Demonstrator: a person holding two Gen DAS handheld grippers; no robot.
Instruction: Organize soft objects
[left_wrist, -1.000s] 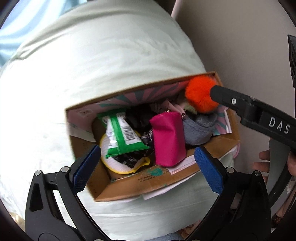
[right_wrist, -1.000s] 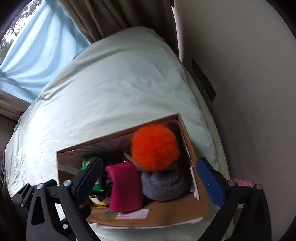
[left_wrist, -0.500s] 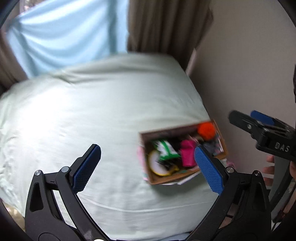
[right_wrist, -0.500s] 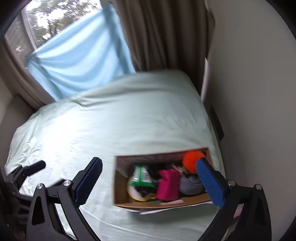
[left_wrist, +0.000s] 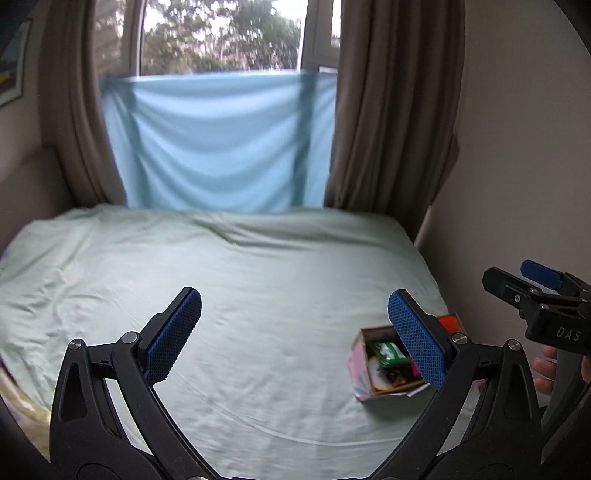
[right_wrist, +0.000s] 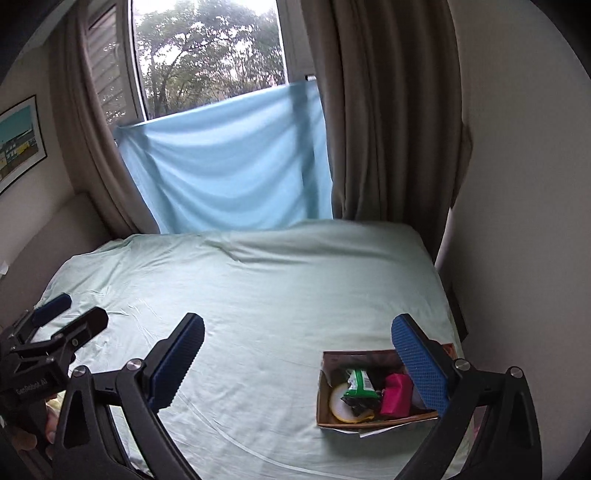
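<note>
Cardboard box (right_wrist: 380, 391) of soft items: on bed (right_wrist: 258, 288), near right corner by wall. Left tongs (left_wrist: 295, 332), right tongs (right_wrist: 299, 354): both wide open, empty, raised well clear. Step: packing apparently complete. Next: none evident.

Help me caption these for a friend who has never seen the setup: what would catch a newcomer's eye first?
Probably the cardboard box of bright items near the right side of the pale green bed, with a pink pouch and green packet inside. Next, the light blue cloth hanging across the window between brown curtains. Both open grippers, left gripper and right gripper, hover empty in the foreground.
</note>
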